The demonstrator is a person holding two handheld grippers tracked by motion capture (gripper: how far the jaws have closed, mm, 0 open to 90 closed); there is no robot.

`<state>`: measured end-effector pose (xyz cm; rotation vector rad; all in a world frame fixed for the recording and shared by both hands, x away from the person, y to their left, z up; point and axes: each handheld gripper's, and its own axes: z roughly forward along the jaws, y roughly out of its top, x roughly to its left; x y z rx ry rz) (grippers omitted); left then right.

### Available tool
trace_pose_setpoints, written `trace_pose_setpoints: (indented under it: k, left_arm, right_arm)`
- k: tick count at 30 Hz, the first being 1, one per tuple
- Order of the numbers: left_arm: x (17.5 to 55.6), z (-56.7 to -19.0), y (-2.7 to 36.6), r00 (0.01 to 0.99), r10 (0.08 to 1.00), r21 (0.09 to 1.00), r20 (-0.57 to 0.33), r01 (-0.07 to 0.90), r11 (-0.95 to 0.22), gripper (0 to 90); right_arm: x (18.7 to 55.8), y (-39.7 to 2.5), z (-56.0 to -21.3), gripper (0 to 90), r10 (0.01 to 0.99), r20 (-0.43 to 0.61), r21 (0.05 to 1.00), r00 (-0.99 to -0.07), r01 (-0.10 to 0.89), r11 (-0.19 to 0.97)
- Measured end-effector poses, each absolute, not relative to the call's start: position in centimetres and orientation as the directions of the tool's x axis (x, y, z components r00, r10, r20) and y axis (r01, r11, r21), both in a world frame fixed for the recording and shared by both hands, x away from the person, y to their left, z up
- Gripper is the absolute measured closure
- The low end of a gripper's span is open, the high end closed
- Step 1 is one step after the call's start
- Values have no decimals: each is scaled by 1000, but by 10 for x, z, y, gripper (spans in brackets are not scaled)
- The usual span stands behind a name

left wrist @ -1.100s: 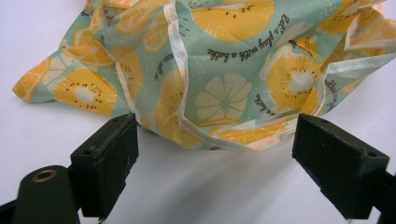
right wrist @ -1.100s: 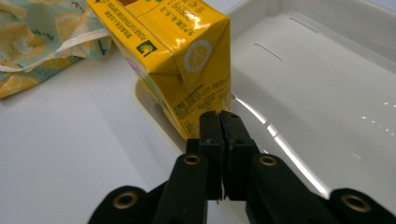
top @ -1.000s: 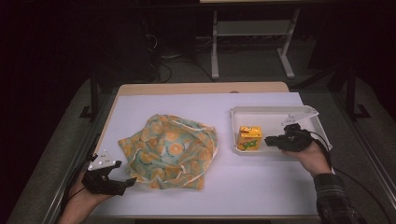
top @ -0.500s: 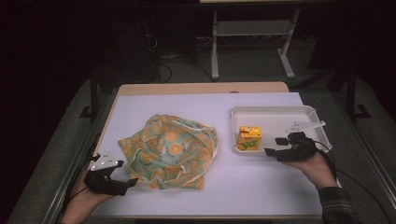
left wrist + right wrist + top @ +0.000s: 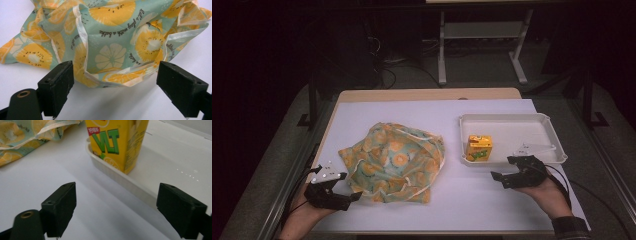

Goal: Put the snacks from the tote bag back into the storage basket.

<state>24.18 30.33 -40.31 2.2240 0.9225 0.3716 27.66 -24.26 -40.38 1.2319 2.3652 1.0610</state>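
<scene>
Claws released: left claw [image 5: 354,196] at the bag [image 5: 394,162], right claw [image 5: 503,172] near the carton [image 5: 479,148].

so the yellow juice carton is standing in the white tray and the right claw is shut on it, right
Not quite. The juice carton does stand in the white tray, but the right claw is open and not gripping it: the right gripper view shows its jaws spread wide over the table, short of the tray's rim, with the carton farther off and untouched.
</scene>
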Motion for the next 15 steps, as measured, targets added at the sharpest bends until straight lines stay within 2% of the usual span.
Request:
trace_pose_setpoints:
  k: [15]
  left_arm:
    - [235,-405,299,717,697,699,-2,500,-512,139]
  right_arm:
    - [237,-230,-414,124,781,81,711,-619,585,390]
